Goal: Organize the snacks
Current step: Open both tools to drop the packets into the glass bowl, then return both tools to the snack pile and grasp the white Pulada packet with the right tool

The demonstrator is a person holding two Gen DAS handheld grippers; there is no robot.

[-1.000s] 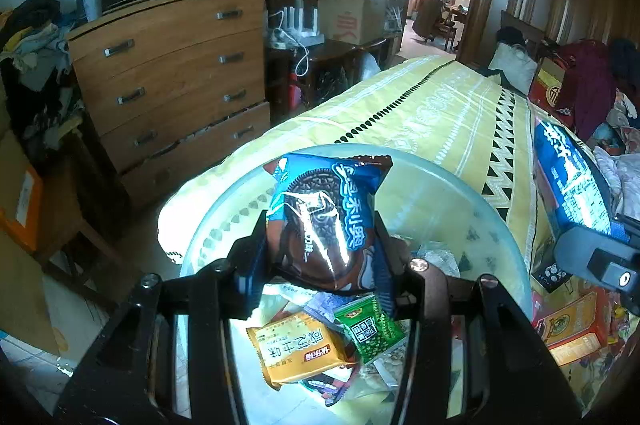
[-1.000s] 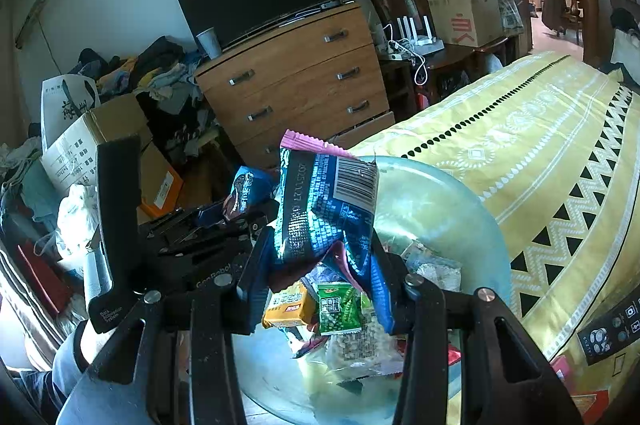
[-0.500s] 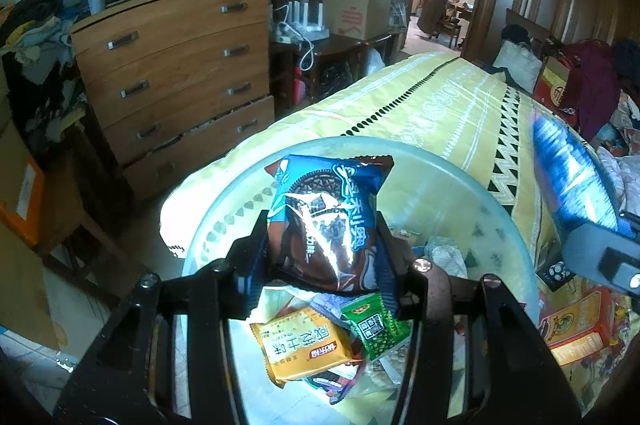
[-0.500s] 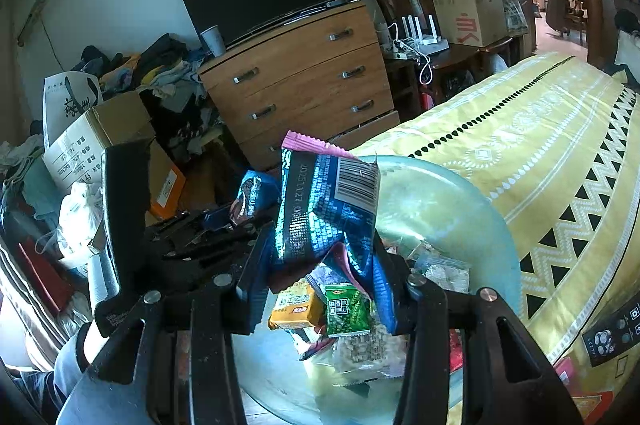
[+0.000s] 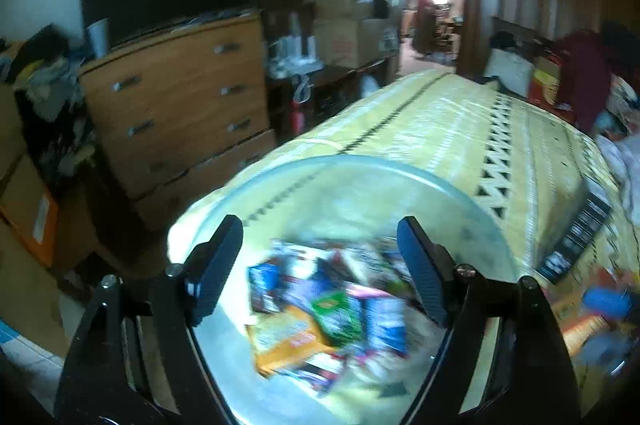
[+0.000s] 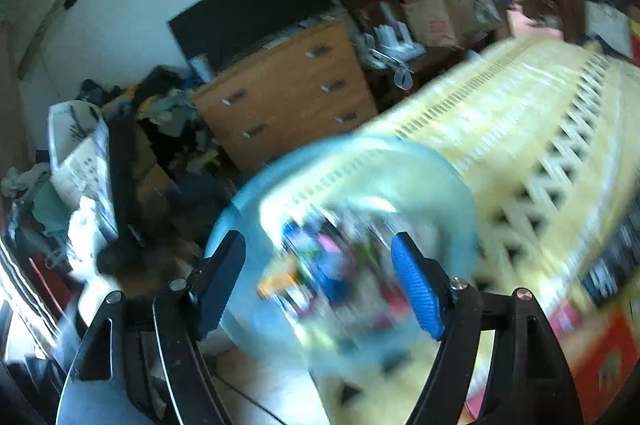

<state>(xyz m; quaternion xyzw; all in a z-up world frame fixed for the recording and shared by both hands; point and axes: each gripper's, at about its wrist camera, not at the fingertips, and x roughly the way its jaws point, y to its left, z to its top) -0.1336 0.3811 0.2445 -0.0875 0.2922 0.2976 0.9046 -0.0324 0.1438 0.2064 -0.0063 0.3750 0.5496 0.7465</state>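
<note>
A clear round bowl (image 5: 360,165) sits on the corner of the yellow patterned bed (image 5: 460,129) and holds a blurred pile of snack packets (image 5: 320,309). My left gripper (image 5: 320,273) is open and empty, its jaws wide apart above the bowl. In the right wrist view the bowl (image 6: 460,193) and the packets (image 6: 320,273) are motion-blurred. My right gripper (image 6: 318,277) is open and empty above them. The left gripper's black body (image 6: 122,185) stands at the left of that view.
A wooden chest of drawers (image 5: 176,105) with a black screen on top stands past the bed corner. Clothes and cardboard boxes (image 5: 24,193) crowd the floor at left. More snack boxes (image 5: 588,329) and a dark remote (image 5: 576,237) lie on the bed at right.
Both grippers have opened. The cookie packet left my left gripper and the blue packet left my right gripper; both now lie in the bowl's pile. Both views shifted and blurred.
</note>
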